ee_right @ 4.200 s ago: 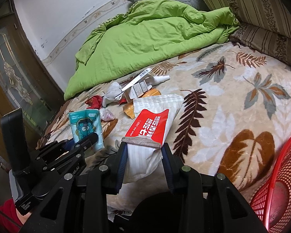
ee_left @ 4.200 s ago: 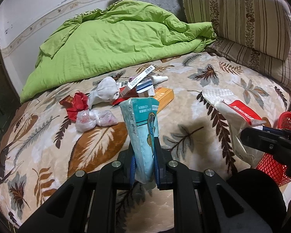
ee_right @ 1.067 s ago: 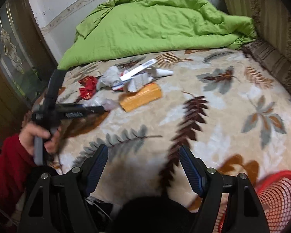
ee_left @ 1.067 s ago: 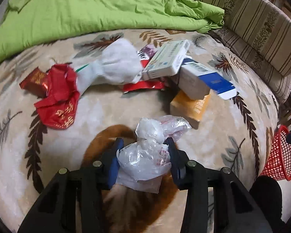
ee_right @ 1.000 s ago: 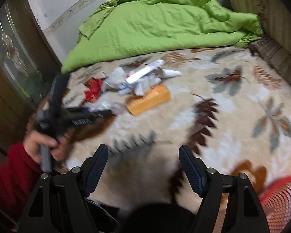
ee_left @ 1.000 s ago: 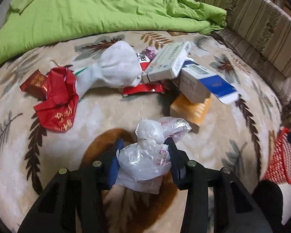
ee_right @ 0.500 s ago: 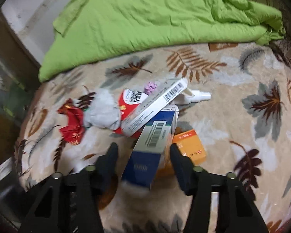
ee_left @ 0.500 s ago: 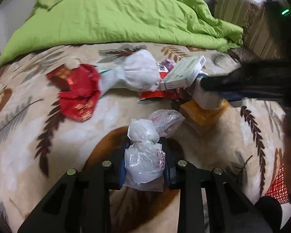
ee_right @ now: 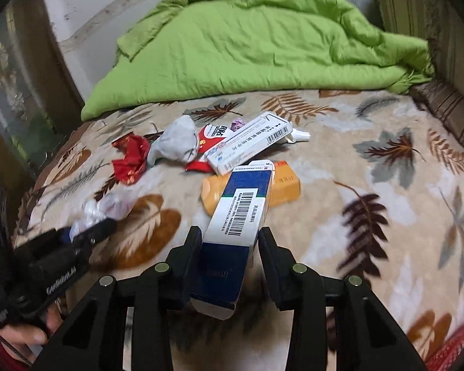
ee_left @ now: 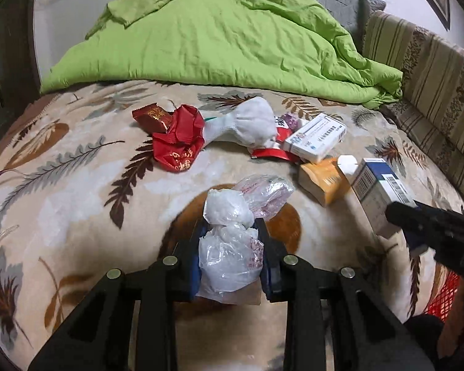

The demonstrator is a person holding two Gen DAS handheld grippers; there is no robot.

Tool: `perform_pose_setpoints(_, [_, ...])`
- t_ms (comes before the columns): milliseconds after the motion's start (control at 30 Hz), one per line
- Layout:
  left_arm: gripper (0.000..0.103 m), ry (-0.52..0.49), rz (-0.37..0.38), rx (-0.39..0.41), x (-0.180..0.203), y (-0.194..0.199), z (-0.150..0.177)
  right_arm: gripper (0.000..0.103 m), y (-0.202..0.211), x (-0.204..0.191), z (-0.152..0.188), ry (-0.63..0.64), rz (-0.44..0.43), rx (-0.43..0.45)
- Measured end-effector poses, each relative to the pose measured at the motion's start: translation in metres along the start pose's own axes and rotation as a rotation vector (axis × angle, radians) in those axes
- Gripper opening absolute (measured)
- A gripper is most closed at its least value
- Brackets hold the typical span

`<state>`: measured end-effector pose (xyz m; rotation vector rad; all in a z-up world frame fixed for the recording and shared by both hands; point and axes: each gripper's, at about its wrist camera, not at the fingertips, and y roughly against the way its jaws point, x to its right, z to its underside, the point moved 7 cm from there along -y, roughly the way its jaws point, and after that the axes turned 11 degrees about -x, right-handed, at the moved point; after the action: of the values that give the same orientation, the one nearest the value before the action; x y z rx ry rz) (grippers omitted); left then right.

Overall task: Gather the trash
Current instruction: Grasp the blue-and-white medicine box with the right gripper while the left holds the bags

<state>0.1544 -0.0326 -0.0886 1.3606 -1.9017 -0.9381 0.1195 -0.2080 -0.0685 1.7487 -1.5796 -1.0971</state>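
Note:
My left gripper (ee_left: 230,225) is shut on a crumpled clear plastic bag (ee_left: 229,256), whose knotted top sticks out past the fingertips just above the leaf-patterned bed cover (ee_left: 77,191). The jaws of my right gripper (ee_right: 229,235) are closing, and the pads press on a blue and white box (ee_right: 241,210) with a barcode, tilted up off the cover. The left wrist view shows that box (ee_left: 377,188) at the right. More trash lies beyond: a red wrapper (ee_left: 176,142), a white wad (ee_left: 250,122), a white carton (ee_left: 315,137) and an orange box (ee_left: 323,179).
A rumpled green duvet (ee_left: 219,37) covers the far side of the bed, and striped cushions (ee_left: 433,77) line its right side. A red mesh basket (ee_left: 442,296) stands off the bed's near right corner. A person's hand (ee_right: 18,337) in a red sleeve holds the left gripper.
The right gripper swung in over the pile, closed around the blue and white box and tilted it up. The left gripper tightened on the plastic bag and drew back a little.

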Motion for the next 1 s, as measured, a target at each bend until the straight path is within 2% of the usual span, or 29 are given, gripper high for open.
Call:
perform_pose_setpoints(100, [0.029, -0.011, -0.023, 0.013, 0.007, 0.002, 0.004, 0.041, 0.006, -0.001, 0.013, -0.001, 0.016, 0.039])
perform_pose_setpoints(233, [0.029, -0.03, -0.025, 0.017, 0.009, -0.002, 0.005, 0.041, 0.013, -0.004, 0.012, 0.007, 0.047, 0.092])
perform_pose_setpoints(367, [0.029, -0.038, -0.027, 0.004, 0.01, -0.009, 0.006, 0.041, 0.01, -0.004, 0.013, 0.006, 0.059, 0.09])
perform_pose_setpoints(633, [0.029, -0.081, -0.069, 0.029, 0.016, -0.008, 0.005, 0.041, 0.008, 0.002, 0.016, -0.019, 0.031, 0.082])
perform_pose_setpoints(1000, [0.029, -0.072, -0.086, 0.038, 0.012, -0.007, 0.002, 0.041, 0.014, -0.003, 0.016, 0.001, 0.04, 0.109])
